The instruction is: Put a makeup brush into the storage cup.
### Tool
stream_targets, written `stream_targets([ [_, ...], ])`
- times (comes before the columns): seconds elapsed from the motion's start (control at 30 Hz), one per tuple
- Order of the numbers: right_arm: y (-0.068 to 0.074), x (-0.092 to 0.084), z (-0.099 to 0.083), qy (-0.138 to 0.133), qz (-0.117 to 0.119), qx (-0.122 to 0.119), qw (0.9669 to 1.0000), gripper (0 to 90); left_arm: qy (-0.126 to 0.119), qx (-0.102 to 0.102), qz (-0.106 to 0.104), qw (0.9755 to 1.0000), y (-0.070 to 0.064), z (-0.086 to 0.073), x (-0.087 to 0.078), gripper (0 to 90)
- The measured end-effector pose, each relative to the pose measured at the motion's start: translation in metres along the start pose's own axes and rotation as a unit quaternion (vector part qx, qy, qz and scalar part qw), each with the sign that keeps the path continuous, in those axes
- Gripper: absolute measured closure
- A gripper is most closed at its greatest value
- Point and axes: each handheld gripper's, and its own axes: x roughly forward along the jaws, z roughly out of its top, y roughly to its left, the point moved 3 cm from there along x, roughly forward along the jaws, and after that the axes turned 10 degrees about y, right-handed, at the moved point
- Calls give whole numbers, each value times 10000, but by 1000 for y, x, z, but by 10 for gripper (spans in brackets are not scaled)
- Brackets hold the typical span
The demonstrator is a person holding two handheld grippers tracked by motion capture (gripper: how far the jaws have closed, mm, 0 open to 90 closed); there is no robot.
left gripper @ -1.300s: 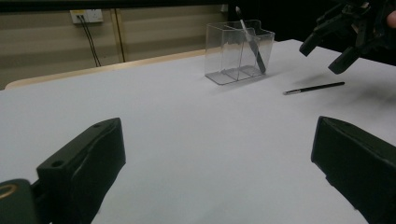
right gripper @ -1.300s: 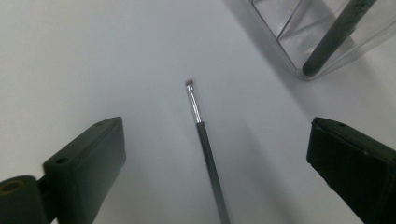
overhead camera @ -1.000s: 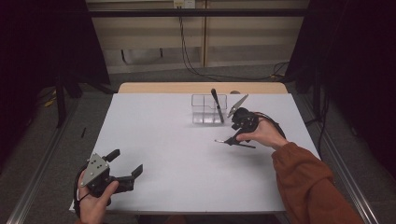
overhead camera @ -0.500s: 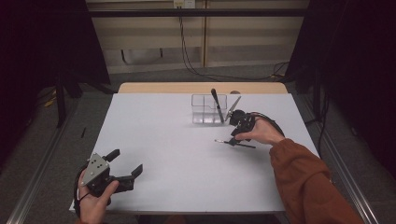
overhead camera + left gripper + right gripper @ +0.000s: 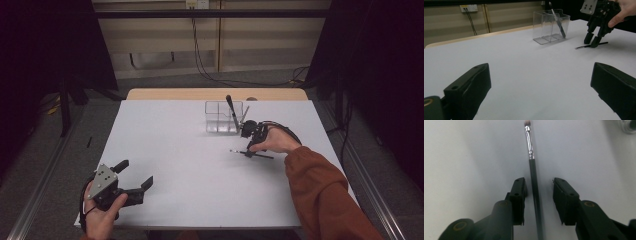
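Both jaws of R gripper [image 5: 537, 202] have just been closing, now straddling the brush [image 5: 533, 182] handle w/o touching yet – not gripped. Brush lies flat on table [image 5: 170, 150], just in front of clear organizer [image 5: 222, 117]. L gripper [image 5: 132, 177] wide open, idle. Pickup looks imminent.

Brush [image 5: 533, 180] handle's end cut off
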Motion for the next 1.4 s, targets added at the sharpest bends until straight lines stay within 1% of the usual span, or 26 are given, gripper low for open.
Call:
stream_targets([
  [0.03,1,0,1,92,-37,-31,9999,641,6,7,0,10000,0,0,0,30],
  [0.07,1,0,2,114,-64,-65,9999,655,7,10,-1,10000,0,0,0,30],
  [0.17,3,-1,5,268,-76,-75,9996,689,10,20,-8,10000,0,0,0,30],
  [0.27,2,-1,5,289,-45,-83,9995,746,9,33,-8,10000,0,0,0,30],
  [0.37,2,-1,6,311,-25,-8,9995,787,4,25,-9,10000,0,0,0,30],
  [0.53,2,0,8,368,-18,-40,9993,854,12,41,-28,10000,0,0,1,30],
  [0.57,2,0,8,387,-13,-61,9992,858,12,44,-28,10000,0,0,1,30],
  [0.63,2,0,7,347,3,-16,9994,858,17,41,-31,10000,0,0,1,29],
  [0.8,2,-1,6,351,4,-76,9994,859,15,39,-27,10000,0,0,1,29],
  [0.87,2,0,6,301,28,-53,9995,859,11,35,-28,10000,0,0,1,29],
  [0.97,2,-1,6,303,31,-64,9995,859,10,28,-35,10000,0,0,1,29],
  [1.03,2,-1,6,301,3,-132,9995,859,11,40,-36,10000,0,0,1,29],
  [1.17,2,-1,5,253,11,-94,9996,859,15,30,-36,10000,1,0,1,29],
  [1.27,2,-1,5,271,-15,-84,9996,859,11,14,-34,10000,1,0,1,29],
  [1.3,2,-2,5,251,-60,-88,9996,859,12,14,-34,10000,1,0,1,29],
  [1.37,2,-3,4,216,-48,-72,9997,859,11,16,-32,10000,1,0,1,29],
  [1.4,1,-3,3,138,-67,-72,9999,859,15,20,-35,10000,1,0,1,29],
])
